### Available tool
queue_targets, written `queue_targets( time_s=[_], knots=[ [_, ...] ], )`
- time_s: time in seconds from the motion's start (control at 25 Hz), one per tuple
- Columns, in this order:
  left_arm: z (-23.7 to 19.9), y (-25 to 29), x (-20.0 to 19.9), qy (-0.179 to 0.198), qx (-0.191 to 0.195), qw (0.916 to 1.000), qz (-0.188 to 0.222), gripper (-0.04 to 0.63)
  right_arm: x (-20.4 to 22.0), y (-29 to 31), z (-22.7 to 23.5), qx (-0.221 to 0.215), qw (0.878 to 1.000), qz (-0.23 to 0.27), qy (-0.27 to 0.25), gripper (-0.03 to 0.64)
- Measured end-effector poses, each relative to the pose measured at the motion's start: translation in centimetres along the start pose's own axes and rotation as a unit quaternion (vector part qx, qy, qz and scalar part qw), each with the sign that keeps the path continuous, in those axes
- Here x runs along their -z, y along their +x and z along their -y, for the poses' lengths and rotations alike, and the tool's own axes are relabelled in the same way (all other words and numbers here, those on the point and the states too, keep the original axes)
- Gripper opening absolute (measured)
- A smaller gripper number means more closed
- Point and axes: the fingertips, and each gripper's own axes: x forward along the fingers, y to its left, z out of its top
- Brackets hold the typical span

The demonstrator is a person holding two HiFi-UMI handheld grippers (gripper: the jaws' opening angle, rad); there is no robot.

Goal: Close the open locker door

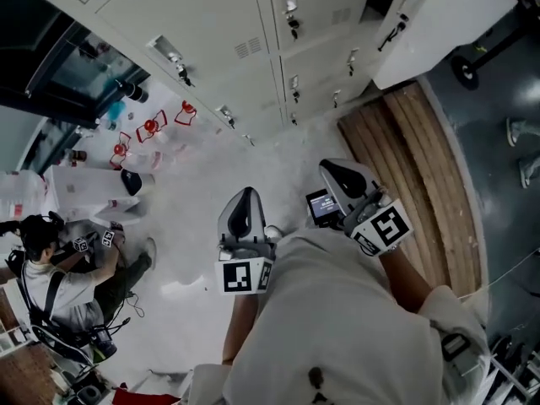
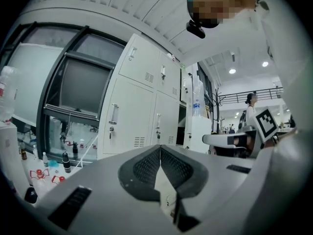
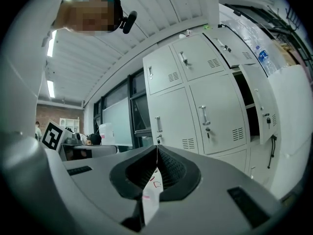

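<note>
The left claw (image 1: 244,196) is held closed, its pads pressed together with nothing between them, as is seen in the left gripper view (image 2: 160,149). The right claw (image 1: 342,174) is likewise kept closed and empty, with its tips meeting in the right gripper view (image 3: 156,149). Both claws are held side by side close to the person's body and are pointed toward the bank of lockers (image 1: 253,32), from which they are well apart. The locker door (image 1: 443,11) is found at the far right of the head view, swung out from the row and left open; it is touched by neither claw. In the right gripper view a water bottle (image 3: 263,58) is seen just above the top edge of the open door. Wooden boards (image 1: 422,159) are laid on the floor (image 1: 202,251) below that door. At the far left, another person (image 1: 51,268) is seated on the floor.
</note>
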Motion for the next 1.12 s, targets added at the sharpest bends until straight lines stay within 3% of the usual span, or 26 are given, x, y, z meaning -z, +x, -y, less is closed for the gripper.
queue_targets(
  time_s=[0.32,0.56,0.8,1.12],
  knots=[
    [-6.9,-6.3,0.5,-0.027,-0.011,0.9996,-0.002,0.009,1.0,5.3,-10.1,-0.02,1.0,-0.01,-0.005,0.028],
    [-10.0,-9.5,1.0,-0.034,0.012,0.9993,0.001,0.009,2.1,6.9,-14.7,0.008,1.0,-0.015,0.009,0.028],
    [-9.6,-10.4,1.4,-0.035,0.068,0.9971,-0.002,0.009,3.1,5.9,-16.9,0.045,0.999,-0.019,0.012,0.028],
    [-6.7,-10.1,2.0,-0.033,0.125,0.9916,-0.011,0.009,4.3,2.7,-15.5,0.107,0.993,-0.024,0.05,0.028]
  ],
)
